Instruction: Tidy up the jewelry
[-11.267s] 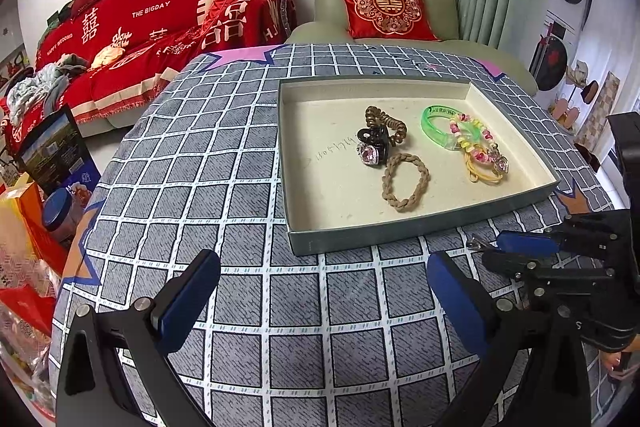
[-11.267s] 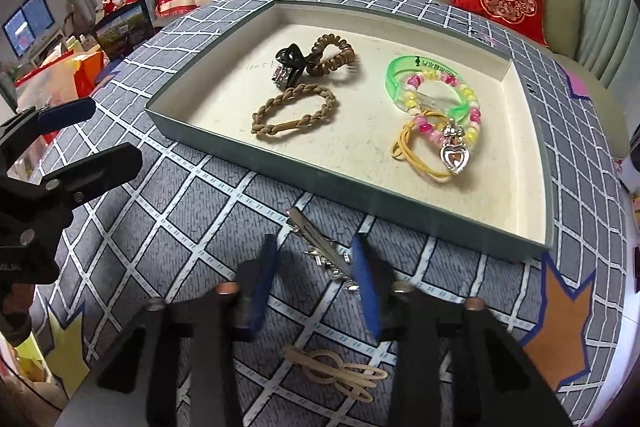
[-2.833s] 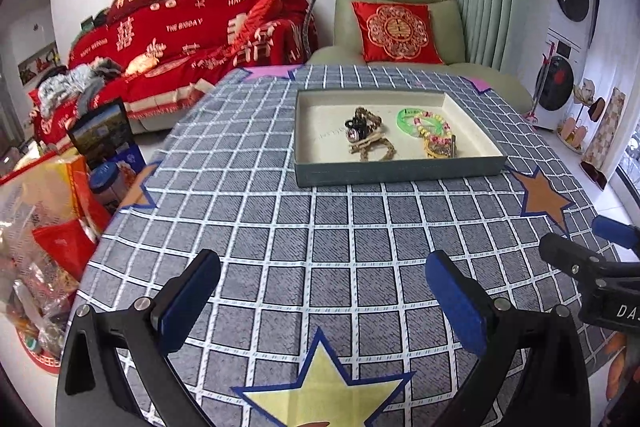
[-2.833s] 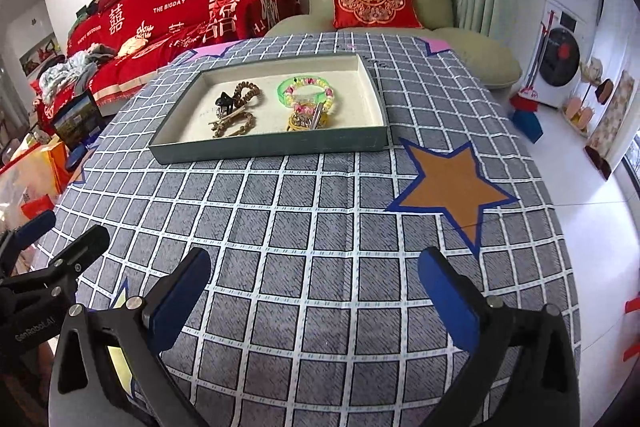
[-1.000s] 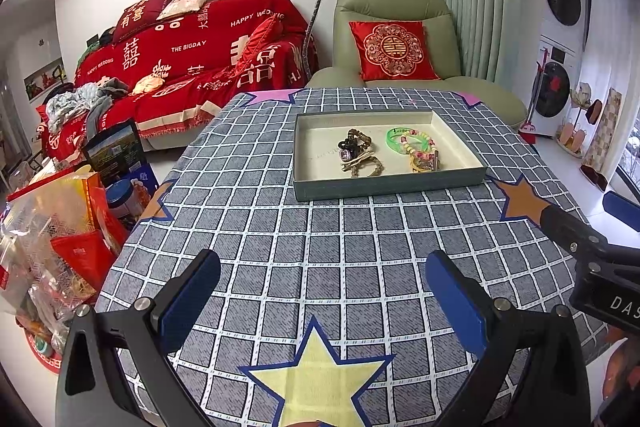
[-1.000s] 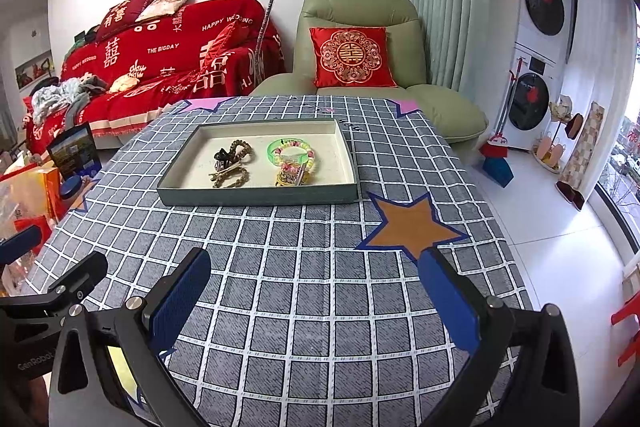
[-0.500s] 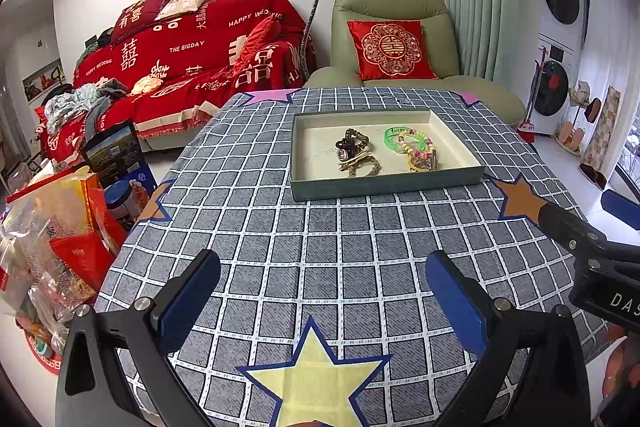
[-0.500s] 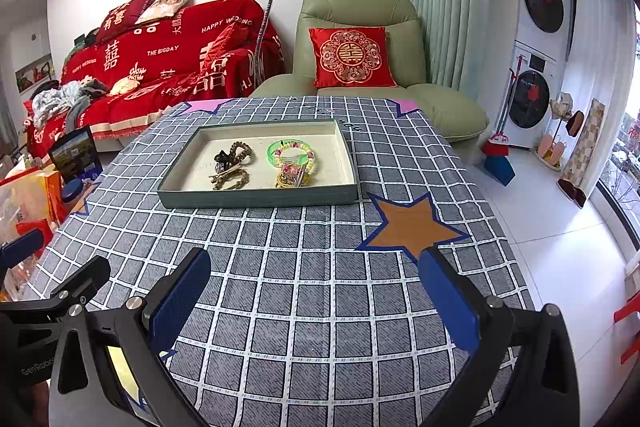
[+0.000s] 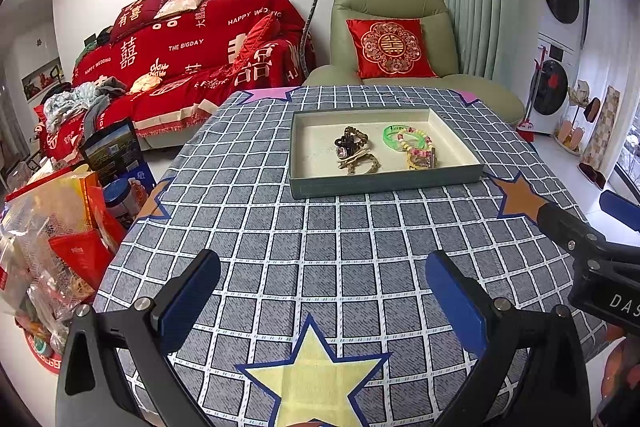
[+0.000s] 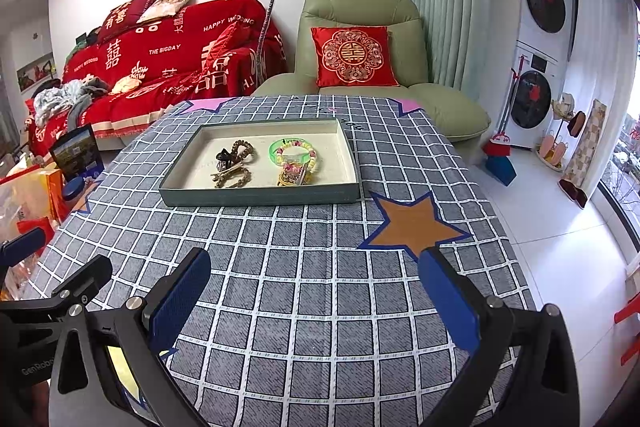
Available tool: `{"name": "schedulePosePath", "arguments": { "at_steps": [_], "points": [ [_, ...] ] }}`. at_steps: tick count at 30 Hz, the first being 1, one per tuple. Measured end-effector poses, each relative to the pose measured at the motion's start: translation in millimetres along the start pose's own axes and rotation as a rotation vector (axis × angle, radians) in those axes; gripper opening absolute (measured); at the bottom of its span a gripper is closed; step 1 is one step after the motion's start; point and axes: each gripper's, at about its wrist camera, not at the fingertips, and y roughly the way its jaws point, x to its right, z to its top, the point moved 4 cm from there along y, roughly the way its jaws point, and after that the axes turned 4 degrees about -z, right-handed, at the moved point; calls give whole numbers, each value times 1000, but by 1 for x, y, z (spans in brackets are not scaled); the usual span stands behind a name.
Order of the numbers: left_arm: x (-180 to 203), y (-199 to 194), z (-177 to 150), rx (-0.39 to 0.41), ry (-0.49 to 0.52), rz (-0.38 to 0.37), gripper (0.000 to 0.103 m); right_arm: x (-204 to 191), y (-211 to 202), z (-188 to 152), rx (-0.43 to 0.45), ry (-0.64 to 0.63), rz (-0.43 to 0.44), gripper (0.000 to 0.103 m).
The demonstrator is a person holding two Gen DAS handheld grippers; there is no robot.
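Tray [image 9: 384,179] on worktop [image 9: 320,247]: jewelry [image 10: 264,163] heaped inside, pieces overlapping, too small to separate. Left gripper [image 9: 320,303] and right gripper [image 10: 312,299]: fingers spread wide, empty, well short of tray.

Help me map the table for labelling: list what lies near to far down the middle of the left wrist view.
Yellow star → tray → armchair

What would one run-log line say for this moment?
left gripper: jaws open, empty | right gripper: jaws open, empty | jewelry: in tray | tablecloth: nothing loose seen
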Motion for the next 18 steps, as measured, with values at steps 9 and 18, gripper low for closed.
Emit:
{"name": "schedulePosePath", "arguments": {
  "at_steps": [9,18],
  "points": [
    [1,1,-2,0,3,-1,103,0,2,-1,-3,2,0,103],
    [0,1,-3,0,1,-2,103,-1,2,-3,-3,3,1,103]
  ]
}}
